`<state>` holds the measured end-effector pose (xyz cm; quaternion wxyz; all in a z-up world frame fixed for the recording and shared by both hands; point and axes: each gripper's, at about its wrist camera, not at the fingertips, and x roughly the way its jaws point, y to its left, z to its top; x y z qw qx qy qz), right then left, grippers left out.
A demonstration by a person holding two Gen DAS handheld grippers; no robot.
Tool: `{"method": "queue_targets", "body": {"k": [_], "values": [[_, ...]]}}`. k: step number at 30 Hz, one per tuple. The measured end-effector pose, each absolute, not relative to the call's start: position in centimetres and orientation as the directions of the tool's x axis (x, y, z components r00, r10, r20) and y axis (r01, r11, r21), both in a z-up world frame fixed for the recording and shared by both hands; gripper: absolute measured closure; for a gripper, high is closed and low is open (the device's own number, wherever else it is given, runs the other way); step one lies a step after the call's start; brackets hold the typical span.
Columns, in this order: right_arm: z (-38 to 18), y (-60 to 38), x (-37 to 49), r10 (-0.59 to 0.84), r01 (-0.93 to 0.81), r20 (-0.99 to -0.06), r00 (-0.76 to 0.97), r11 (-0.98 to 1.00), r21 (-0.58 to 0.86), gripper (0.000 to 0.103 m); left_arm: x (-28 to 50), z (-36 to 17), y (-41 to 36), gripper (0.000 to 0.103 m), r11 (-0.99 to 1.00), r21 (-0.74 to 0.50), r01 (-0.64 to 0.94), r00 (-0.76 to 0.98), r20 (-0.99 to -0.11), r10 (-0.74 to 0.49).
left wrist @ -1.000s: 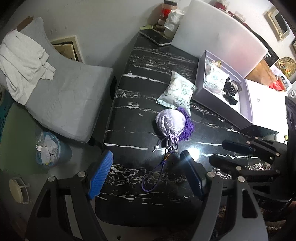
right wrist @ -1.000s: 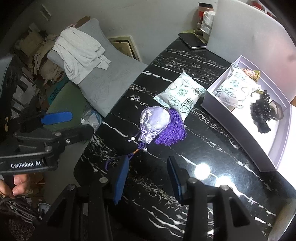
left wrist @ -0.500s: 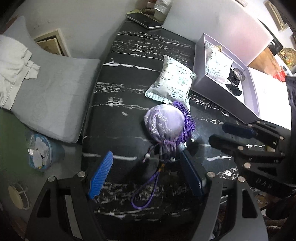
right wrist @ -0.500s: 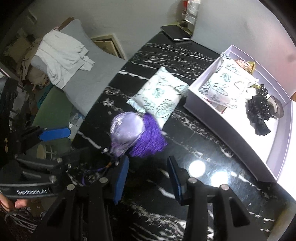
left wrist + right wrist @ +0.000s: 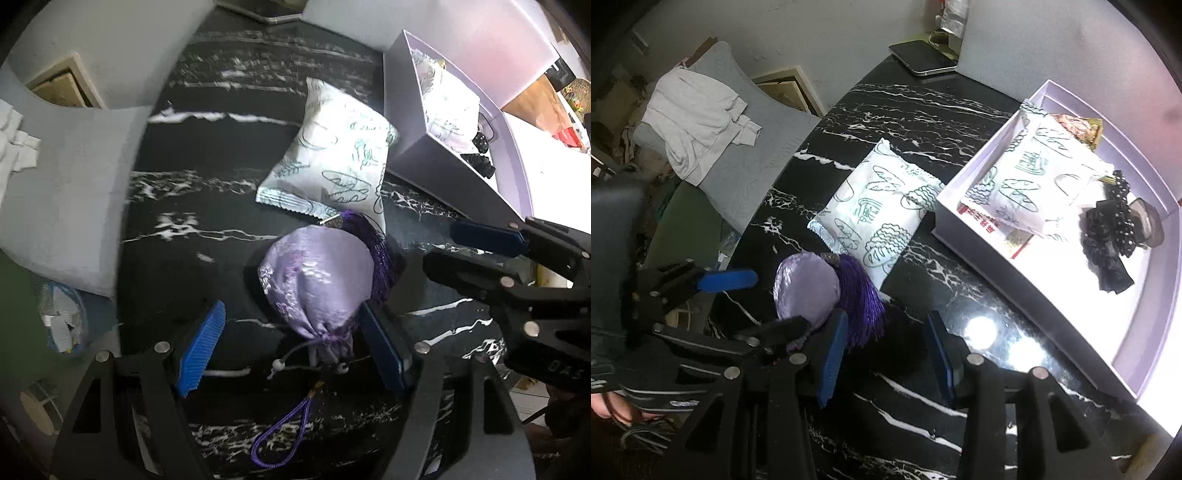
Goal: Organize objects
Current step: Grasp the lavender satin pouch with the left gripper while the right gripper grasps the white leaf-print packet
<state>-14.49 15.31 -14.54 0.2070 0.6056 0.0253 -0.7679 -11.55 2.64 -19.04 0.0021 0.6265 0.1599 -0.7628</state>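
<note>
A lilac satin drawstring pouch with a dark purple tassel lies on the black marble table. My left gripper is open and straddles the pouch near its tied neck. Its left pad stands clear of the pouch and its right pad sits close beside it. The right gripper is open over bare table just right of the tassel, with nothing between its fingers. A white printed snack packet lies beyond the pouch. The lavender box at the right holds a second packet.
The box also holds a black beaded hair piece and a gold wrapper. A phone lies at the far table end. Left of the table edge are a grey cushion with a white cloth and a blue bin.
The left gripper has come down and forward, so the pouch now sits between its fingers. The right gripper has also come down, closer to the tassel and the box.
</note>
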Motion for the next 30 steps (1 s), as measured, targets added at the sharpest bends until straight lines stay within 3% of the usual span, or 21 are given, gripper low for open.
{"method": "queue_targets", "body": {"k": [9, 17, 25, 30], "values": [[-15.1, 13.9, -16.5, -0.298, 0.336, -0.936, -0.189, -0.915, 0.224, 0.06, -12.8, -19.4, 1.9, 0.026, -0.953, -0.219, 0.211, -0.261, -0.952, 0.161], [-16.0, 12.4, -18.6, -0.3, 0.296, -0.934, -0.195, -0.926, 0.235, 0.039, -12.4, -19.4, -0.5, 0.026, -0.954, -0.197, 0.224, -0.273, -0.953, 0.133], [-17.5, 10.7, -20.4, -0.246, 0.226, -0.945, -0.216, -0.954, 0.197, 0.034, -11.8, -19.9, -3.4, 0.027, -0.957, -0.156, 0.244, -0.287, -0.954, 0.082], [-18.0, 10.4, -21.1, -0.248, 0.179, -0.942, -0.224, -0.961, 0.211, 0.033, -10.9, -19.9, -5.1, 0.035, -0.95, -0.17, 0.262, -0.303, -0.949, 0.086]]}}
